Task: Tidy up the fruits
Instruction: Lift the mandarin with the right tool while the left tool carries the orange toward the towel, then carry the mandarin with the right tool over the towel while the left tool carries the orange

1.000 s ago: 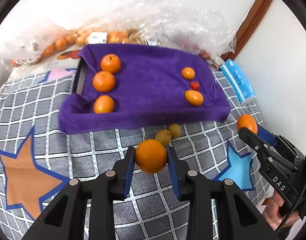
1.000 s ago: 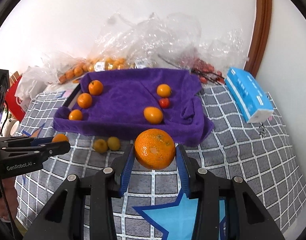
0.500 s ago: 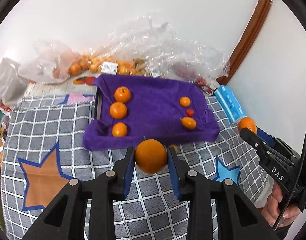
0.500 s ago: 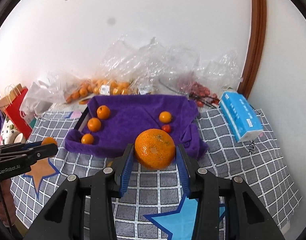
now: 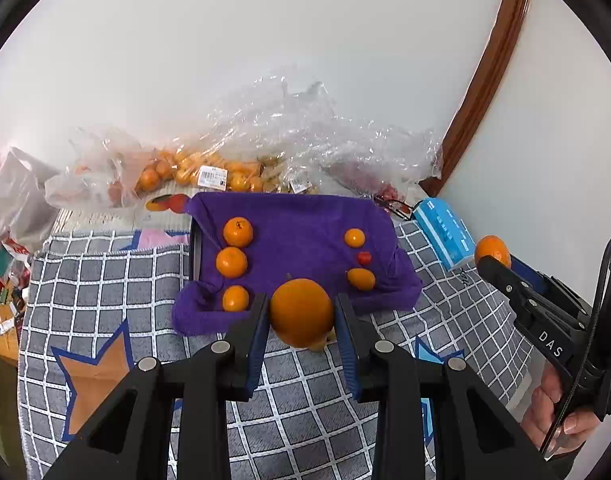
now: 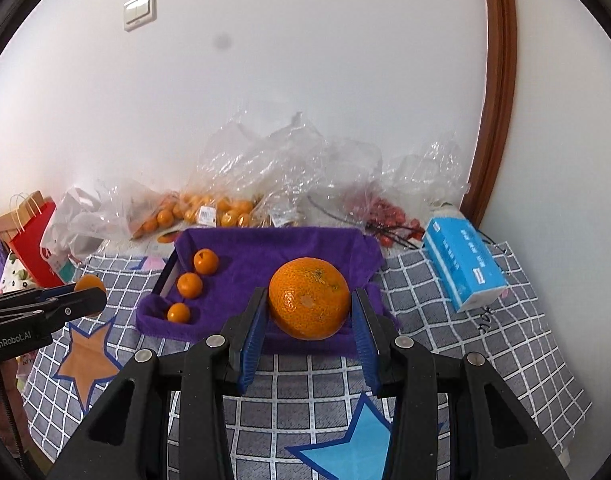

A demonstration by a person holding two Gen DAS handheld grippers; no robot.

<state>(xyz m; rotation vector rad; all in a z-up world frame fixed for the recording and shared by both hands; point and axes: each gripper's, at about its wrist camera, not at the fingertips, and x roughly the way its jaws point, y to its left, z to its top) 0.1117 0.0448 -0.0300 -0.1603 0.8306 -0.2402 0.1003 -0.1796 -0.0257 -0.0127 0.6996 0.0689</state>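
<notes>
The left gripper (image 5: 301, 316) is clamped on a smooth round orange mandarin (image 5: 301, 312), its blue-padded black jaws pressing both sides, pointing down at a slant above the grey checked cloth with star patches (image 5: 105, 276). The right gripper (image 6: 309, 312) is likewise clamped on a larger, pebbly-skinned orange with a pale spot (image 6: 309, 304), held in the air in front of the purple towel-lined tray (image 6: 273, 248). Each gripper shows in the other's view, fruit pinched at its tip; a person's hand (image 5: 553, 412) grips the right one's handle.

On the purple towel, three small mandarins (image 5: 233, 262) lie in a column at the left, while a small orange fruit, a red cherry tomato (image 5: 363, 257) and an oval orange fruit sit at the right.

The right gripper's side reads "DAS"; the left's reads "enRobot.AI", its start cut off. Behind the tray lie crumpled clear plastic bags of fruit (image 6: 209, 210) with white price stickers, too small to read. A blue tissue box (image 6: 465, 264) lies to the right, its print illegible.
</notes>
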